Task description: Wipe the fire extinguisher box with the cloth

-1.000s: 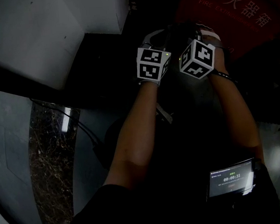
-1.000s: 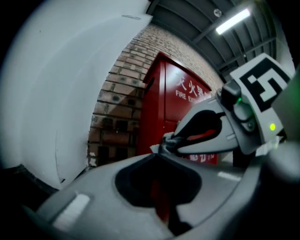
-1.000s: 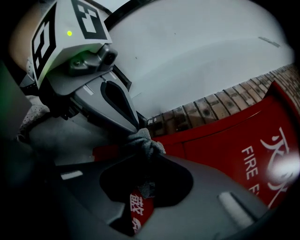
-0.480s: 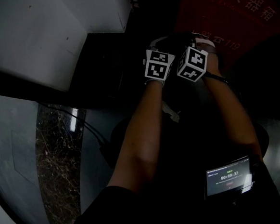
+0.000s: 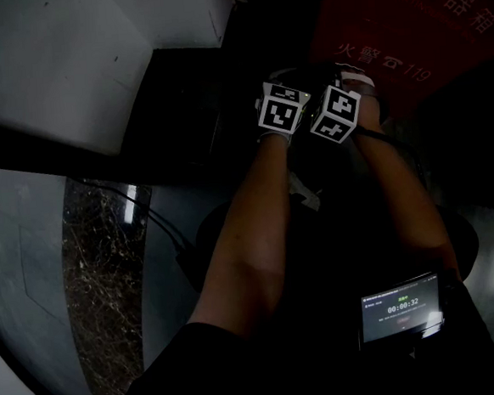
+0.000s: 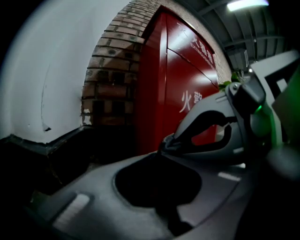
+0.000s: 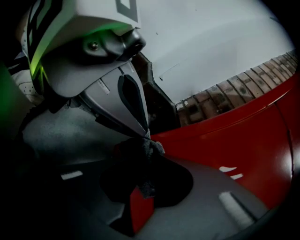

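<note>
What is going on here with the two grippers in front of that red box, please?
A person holds both grippers side by side, close to the red fire extinguisher box. The left gripper and the right gripper meet tip to tip, and both pinch a small grey cloth. It is too dark to tell whether the cloth touches the box.

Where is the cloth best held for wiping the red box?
Probably the cloth by its bunched grey edge, approached from the side away from the fire extinguisher box, as the left gripper and right gripper hold it; bunching gives bulk.
</note>
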{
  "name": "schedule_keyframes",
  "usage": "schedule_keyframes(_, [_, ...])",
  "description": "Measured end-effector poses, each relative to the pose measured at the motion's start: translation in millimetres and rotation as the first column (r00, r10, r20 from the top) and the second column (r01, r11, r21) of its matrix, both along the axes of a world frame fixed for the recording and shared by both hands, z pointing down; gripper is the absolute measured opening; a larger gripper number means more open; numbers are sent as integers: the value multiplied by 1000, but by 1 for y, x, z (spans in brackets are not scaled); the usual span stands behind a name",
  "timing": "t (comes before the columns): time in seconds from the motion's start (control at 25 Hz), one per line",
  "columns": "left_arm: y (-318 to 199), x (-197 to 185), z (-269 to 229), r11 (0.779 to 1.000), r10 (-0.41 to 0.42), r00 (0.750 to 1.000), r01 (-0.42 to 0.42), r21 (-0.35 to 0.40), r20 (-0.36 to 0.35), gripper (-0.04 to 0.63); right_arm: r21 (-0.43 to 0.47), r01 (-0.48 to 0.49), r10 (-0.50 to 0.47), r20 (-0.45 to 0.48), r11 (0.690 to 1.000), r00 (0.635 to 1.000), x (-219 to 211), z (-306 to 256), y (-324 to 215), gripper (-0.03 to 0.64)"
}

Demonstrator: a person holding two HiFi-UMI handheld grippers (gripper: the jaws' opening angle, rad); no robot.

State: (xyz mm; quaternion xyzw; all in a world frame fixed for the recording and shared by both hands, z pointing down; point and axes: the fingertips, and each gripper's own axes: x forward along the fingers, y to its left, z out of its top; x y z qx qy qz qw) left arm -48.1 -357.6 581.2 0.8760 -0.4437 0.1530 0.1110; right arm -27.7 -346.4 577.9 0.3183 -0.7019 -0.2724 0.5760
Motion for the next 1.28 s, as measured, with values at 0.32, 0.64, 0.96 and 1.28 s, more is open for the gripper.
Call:
schedule_keyframes(0.32, [1,8,11,999,40,998,-38,-37,44,0,-39,-1,1,-10,999,1000,-3,29,-1,54])
schedule_keyframes(0.64, [-3,4,24,997,5,998,-1,-78,59,0,-79,-14,14,2,997,1000,-3,51,0,54])
schedule_keyframes(0.96, [2,5,-49,998,-53,996,55,25,-70,0,8,55,-55,15,998,998,-8,-14,27,55])
schedule_keyframes(1.28, [17,13,-150,978,-17,996,34,207,-84,0,207,56,-61,18,977,998,8,-133,39,55])
